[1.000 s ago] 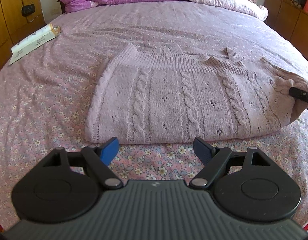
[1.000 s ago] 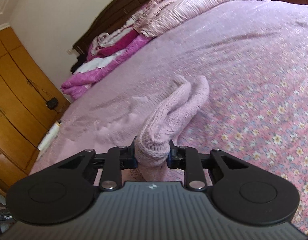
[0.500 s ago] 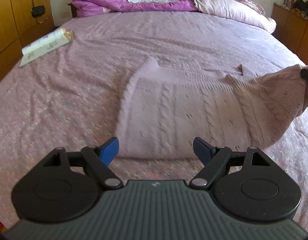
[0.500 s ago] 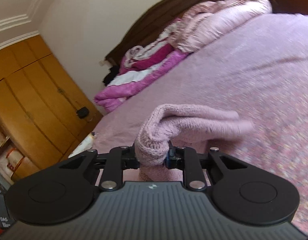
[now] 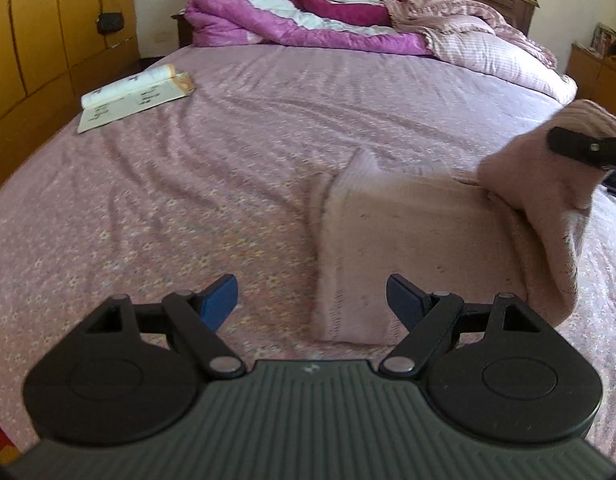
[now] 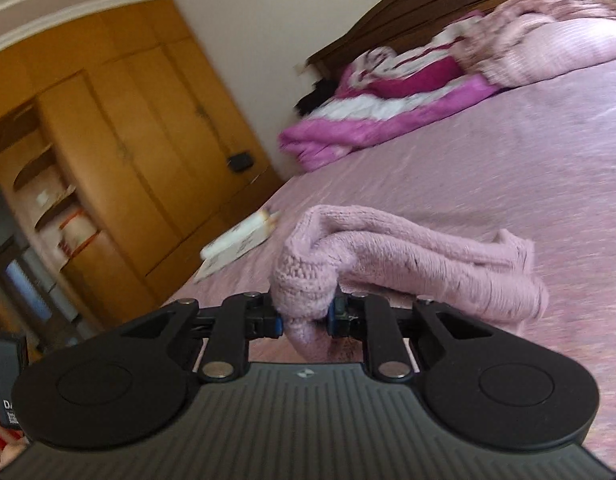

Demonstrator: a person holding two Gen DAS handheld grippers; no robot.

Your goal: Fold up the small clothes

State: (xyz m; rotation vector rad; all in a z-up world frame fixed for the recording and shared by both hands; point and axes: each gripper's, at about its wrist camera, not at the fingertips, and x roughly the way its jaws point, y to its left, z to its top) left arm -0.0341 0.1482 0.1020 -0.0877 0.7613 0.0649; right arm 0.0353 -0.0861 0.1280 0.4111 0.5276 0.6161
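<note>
A pale pink cable-knit sweater lies on the floral pink bedsheet, right of centre in the left wrist view. My left gripper is open and empty, just in front of the sweater's near left corner. My right gripper is shut on a bunched edge of the sweater and holds it lifted above the bed. In the left wrist view the right gripper shows at the right edge with the raised fold draped over the rest of the sweater.
An open book lies on the bed at the far left. Rumpled magenta and pink quilts are piled at the headboard. Wooden wardrobes stand along the left wall. A wooden cabinet stands at the right.
My right gripper has lifted the sweater's right edge higher and carried it leftward over the garment. My left gripper has shifted left, so the sweater now sits more to its right.
</note>
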